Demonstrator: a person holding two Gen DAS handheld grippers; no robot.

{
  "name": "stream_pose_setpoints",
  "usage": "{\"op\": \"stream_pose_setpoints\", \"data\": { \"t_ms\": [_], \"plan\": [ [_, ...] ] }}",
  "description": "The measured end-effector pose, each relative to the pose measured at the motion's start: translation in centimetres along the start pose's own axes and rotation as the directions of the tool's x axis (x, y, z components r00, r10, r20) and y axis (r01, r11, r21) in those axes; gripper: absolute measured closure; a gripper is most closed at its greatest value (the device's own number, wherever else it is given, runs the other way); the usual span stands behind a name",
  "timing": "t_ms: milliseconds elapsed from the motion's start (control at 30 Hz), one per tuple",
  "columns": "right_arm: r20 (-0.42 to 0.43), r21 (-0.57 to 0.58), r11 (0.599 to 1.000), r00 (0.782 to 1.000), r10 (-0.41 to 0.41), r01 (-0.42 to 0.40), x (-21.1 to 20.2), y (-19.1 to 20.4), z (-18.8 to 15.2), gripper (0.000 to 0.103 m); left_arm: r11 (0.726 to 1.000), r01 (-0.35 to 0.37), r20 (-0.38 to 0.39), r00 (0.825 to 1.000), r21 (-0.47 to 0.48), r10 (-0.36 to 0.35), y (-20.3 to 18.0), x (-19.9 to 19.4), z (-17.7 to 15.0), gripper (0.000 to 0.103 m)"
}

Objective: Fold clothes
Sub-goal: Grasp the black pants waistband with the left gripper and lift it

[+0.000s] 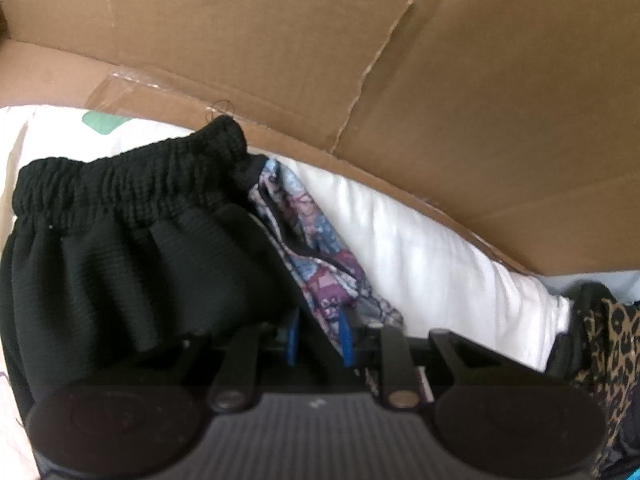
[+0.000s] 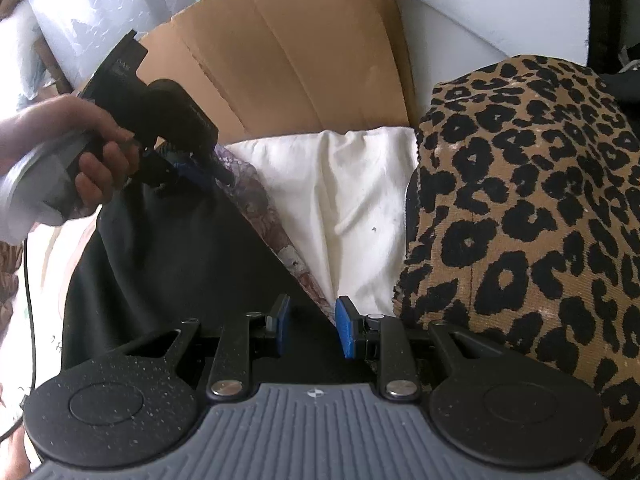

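Note:
A black garment (image 1: 120,248) with a gathered elastic waistband (image 1: 132,176) and a purple-blue printed side strip (image 1: 316,264) lies on white bedding. My left gripper (image 1: 320,338) points steeply down, and its blue pads pinch the cloth where black meets print, just below the waistband. In the right wrist view the same garment (image 2: 180,264) stretches in a straight, taut edge from the left gripper (image 2: 192,168), held by a person's hand (image 2: 100,160), down to my right gripper (image 2: 314,326). The right blue pads (image 2: 344,328) stand a little apart with the black cloth and its printed edge (image 2: 280,240) caught between them.
Flattened brown cardboard (image 1: 360,60) leans behind the bedding; it also shows as cardboard (image 2: 288,56) in the right wrist view. White sheet (image 2: 352,208) lies beside the garment. A leopard-print cloth (image 2: 520,208) bulks up close on the right. A thin dark cable (image 2: 30,304) runs at the left edge.

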State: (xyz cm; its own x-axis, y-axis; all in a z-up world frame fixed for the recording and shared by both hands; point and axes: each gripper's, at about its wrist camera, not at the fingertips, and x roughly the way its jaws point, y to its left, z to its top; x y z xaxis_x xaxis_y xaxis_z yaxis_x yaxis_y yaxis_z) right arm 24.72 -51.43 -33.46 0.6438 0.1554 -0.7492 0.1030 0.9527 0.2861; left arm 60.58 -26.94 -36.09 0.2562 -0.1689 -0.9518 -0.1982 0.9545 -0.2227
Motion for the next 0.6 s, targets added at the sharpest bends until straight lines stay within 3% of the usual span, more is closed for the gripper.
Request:
{"op": "stream_pose_setpoints", "data": {
  "t_ms": [33,167,233,300,433,600],
  "plan": [
    [-0.008,-0.008,1.0,1.0,0.002,-0.002,0.2,0.0,0.0,0.072,1.0,-0.012,0.005,1.0,0.02,0.012,-0.1,-0.2,0.0,0.098],
    [-0.055,-0.059,0.998,0.998,-0.013,0.01,1.2,0.3,-0.3,0.076,0.999,-0.015,0.03,0.999,0.05,0.013,-0.3,-1.4,-0.2,0.101],
    [-0.06,-0.063,0.998,0.998,-0.016,0.012,1.2,0.2,-0.4,0.095,0.997,-0.007,0.052,0.999,0.074,0.003,-0.7,-2.5,-0.2,0.101],
    [-0.05,-0.048,0.999,0.999,-0.016,0.013,0.9,0.1,-0.4,0.1,0.996,0.01,0.069,0.997,0.089,-0.016,-1.0,-3.6,-0.2,0.101],
    [-0.025,0.004,1.0,0.999,-0.021,0.021,0.2,-0.8,-0.7,0.103,0.992,0.065,0.109,0.991,0.107,-0.076,-1.7,-5.9,0.3,0.101],
    [-0.028,0.025,0.999,0.999,-0.022,0.023,0.2,-1.2,-1.0,0.103,0.989,0.038,0.111,0.992,0.139,-0.054,-2.5,-5.5,0.4,0.101]
  ]
}}
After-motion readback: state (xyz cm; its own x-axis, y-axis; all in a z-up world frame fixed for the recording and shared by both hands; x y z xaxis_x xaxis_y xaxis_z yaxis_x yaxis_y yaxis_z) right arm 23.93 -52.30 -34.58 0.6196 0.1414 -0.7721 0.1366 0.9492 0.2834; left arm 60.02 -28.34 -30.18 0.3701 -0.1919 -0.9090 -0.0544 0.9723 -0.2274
